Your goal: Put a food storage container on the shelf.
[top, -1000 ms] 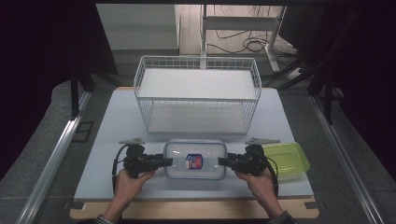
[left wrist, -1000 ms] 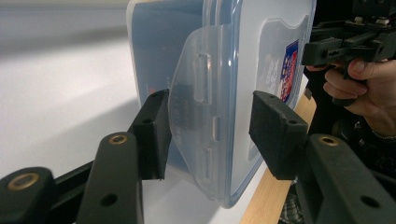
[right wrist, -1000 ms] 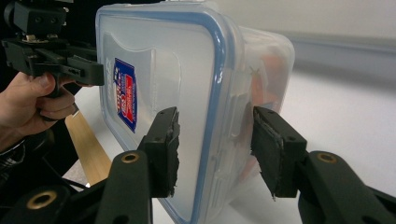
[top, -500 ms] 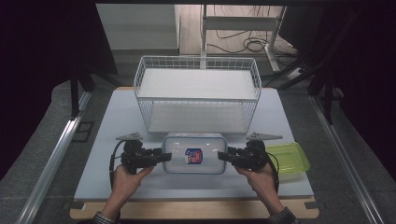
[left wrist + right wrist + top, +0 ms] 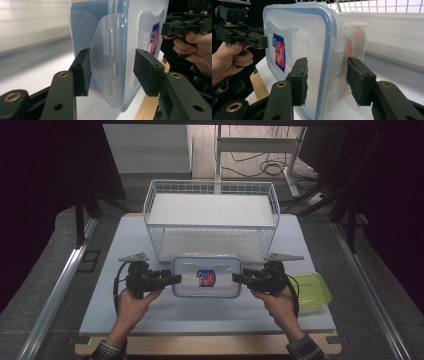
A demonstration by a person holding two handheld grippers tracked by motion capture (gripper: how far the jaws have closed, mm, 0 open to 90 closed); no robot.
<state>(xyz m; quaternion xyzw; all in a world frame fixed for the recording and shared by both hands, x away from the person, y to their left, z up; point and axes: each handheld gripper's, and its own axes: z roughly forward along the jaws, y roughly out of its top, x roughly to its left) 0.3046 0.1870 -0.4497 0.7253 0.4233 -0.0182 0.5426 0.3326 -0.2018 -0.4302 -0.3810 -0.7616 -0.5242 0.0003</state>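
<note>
A: Item one?
B: Clear plastic food container (image 5: pixel 206 276), blue-rimmed lid on, red-and-blue label on the lid. Position: front half of the table (image 5: pixel 125 245), just before the wire basket, midway between the two tools.

A: Its state in the left gripper view?
B: Container (image 5: pixel 125 50) stands on edge in that view, one end clip flap facing the camera. The two black pads sit on either side of that end, lid side and base side; the pad on the base side meets the wall, the other stands close against the lid.

A: Left tool?
B: Left tool (image 5: pixel 172 279), held in the person's left hand (image 5: pixel 131 300), clamped across the container's left end at about half its span.

A: Right tool?
B: Right tool (image 5: pixel 236 278), in the right hand (image 5: pixel 276 301), clamped the same way on the right end. In the right gripper view the pads straddle the container (image 5: pixel 312 50) at lid and base.

A: Other items?
B: White wire basket (image 5: pixel 211 217) with a pale floor, at the back of the table. Green lidded container (image 5: pixel 311 289) at the right front, just beside the right hand, apart from the clear one.
</note>
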